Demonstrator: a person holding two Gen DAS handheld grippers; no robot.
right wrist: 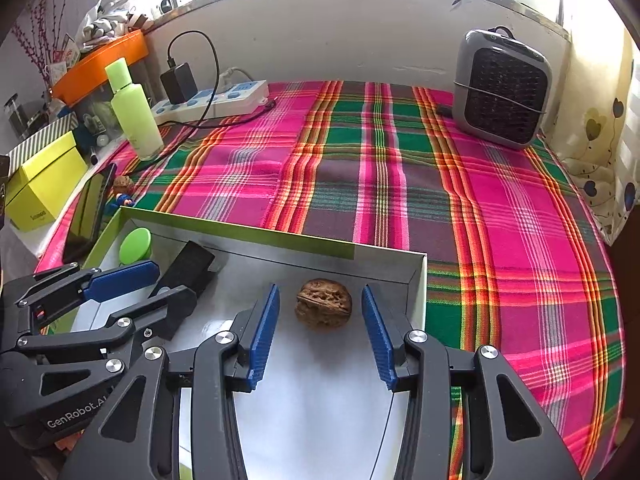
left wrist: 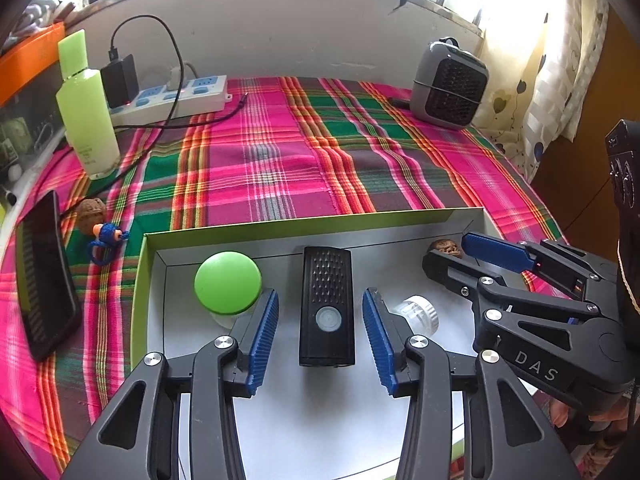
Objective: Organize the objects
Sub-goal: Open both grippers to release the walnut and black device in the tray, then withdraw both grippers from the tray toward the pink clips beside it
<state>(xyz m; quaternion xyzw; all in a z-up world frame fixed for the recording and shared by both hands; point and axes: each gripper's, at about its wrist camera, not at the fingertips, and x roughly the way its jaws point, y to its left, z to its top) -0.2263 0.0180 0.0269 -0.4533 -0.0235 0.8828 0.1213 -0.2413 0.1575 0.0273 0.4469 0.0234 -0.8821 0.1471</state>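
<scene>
Item: walnut (right wrist: 323, 303), lying on the floor of the shallow open box (right wrist: 280, 237), near its far right corner. Judged light, hard and rigid, with a rough shell giving the ribbed pads some bite; rounded, so likely rolling if pinched off-centre. Best taken across its widest part.

Right gripper (right wrist: 320, 324): jaws standing apart, straddling the walnut with a gap showing on each side; nothing gripped.

Item: black remote-like device (left wrist: 327, 307), lying flat in the box between the spread jaws of the left gripper (left wrist: 320, 338), pads clear of both its long edges. Judged stiff, smooth, easiest gripped across its narrow width.

Also sitting in the box: green-lidded jar (left wrist: 227, 283), small clear cap (left wrist: 418, 312).

The left wrist view alone is showing the clear cap and a second walnut on a blue cord (left wrist: 91, 216) resting outside the box on the plaid cloth (left wrist: 280, 160). The right wrist view alone is showing the gaps around the first walnut, largely hidden from the left.
</scene>
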